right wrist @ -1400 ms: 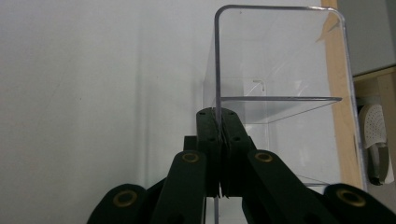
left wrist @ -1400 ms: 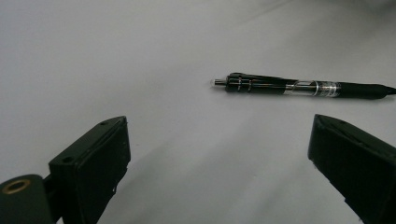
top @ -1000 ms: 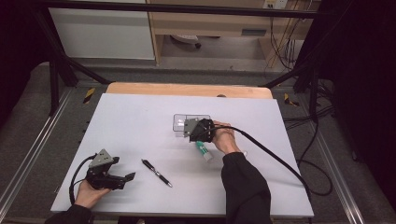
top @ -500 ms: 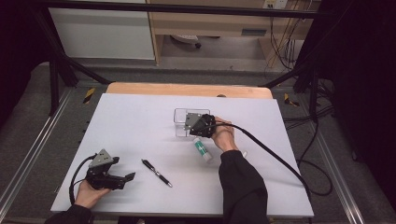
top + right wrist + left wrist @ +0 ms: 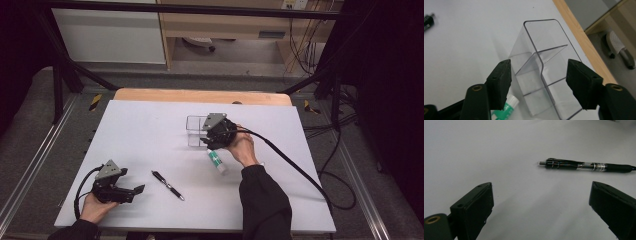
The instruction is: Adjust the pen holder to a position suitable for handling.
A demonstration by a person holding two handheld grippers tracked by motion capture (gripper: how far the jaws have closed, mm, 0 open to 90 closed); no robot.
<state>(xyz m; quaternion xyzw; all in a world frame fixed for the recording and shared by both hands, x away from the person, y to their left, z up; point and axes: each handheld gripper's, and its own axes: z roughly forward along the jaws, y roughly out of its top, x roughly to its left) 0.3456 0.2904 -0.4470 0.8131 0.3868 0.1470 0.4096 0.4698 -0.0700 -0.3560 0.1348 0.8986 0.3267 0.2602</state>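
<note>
Above the clear divided box (image 5: 541, 72), right tool (image 5: 539, 82) gapes, straddling it; left tool (image 5: 541, 215) open, empty, near pen (image 5: 586, 166).

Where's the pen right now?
In the high view the pen lies on the table's near left, between the left gripper and the tube.

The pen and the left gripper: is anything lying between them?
No. In the left gripper view, just bare white table lies between the gripper's open fingers and the pen.
</note>
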